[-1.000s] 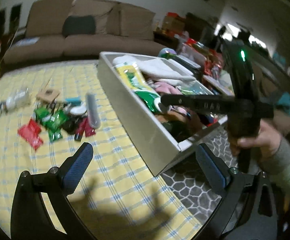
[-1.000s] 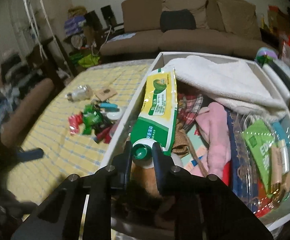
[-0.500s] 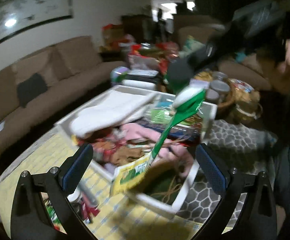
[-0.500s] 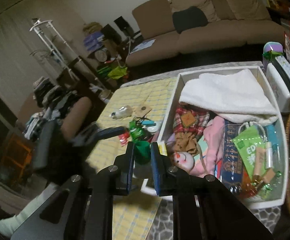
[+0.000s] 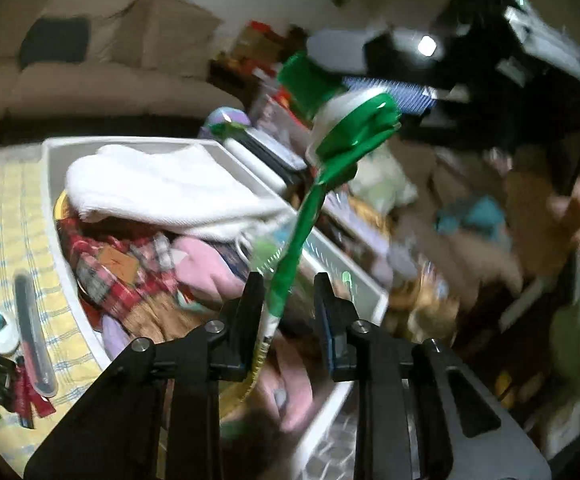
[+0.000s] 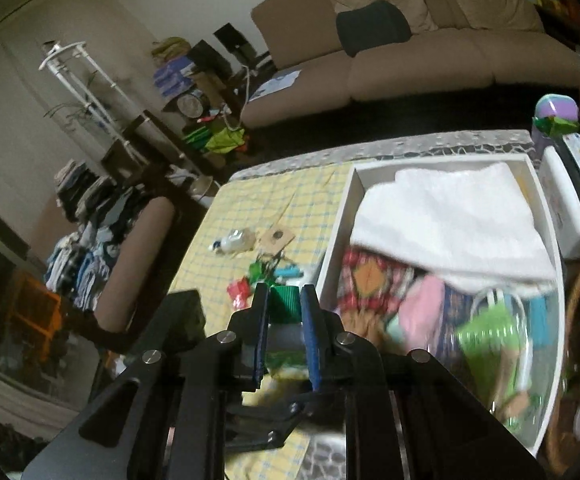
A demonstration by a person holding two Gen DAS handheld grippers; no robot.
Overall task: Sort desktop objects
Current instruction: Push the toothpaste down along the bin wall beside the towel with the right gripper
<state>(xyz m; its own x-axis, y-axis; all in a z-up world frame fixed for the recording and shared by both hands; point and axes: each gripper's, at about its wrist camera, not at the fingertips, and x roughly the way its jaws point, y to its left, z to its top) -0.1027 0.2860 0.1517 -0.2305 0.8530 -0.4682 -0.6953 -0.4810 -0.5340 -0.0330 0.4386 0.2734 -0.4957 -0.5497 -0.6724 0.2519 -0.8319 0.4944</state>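
Pouch's up out of the white tray (image 5: 90, 320) now! Left view: left gripper (image 5: 288, 300) fingers closing around the hanging green refill pouch (image 5: 301, 240). Right view: right gripper (image 6: 284, 306) clamps its green cap (image 6: 284, 304) above the bench (image 6: 250, 200).

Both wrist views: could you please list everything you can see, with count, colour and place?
Pouch: one, green and yellow, green cap, hanging above the bin.
Bin: one, white, on the table, full.
Towel: one, white, at the bin's far end.
Plaid cloth: one, red, in the bin.
Pink cloth: one, in the bin.
Tablecloth: one, yellow check, left of the bin.
Small packets: several, red and green, on the tablecloth.
Sofa: one, brown, behind the table.
Left gripper: black, jaws closing around the pouch's lower part.
Right gripper: black, jaws clamped on the cap.
Hand: one, holding the right gripper.
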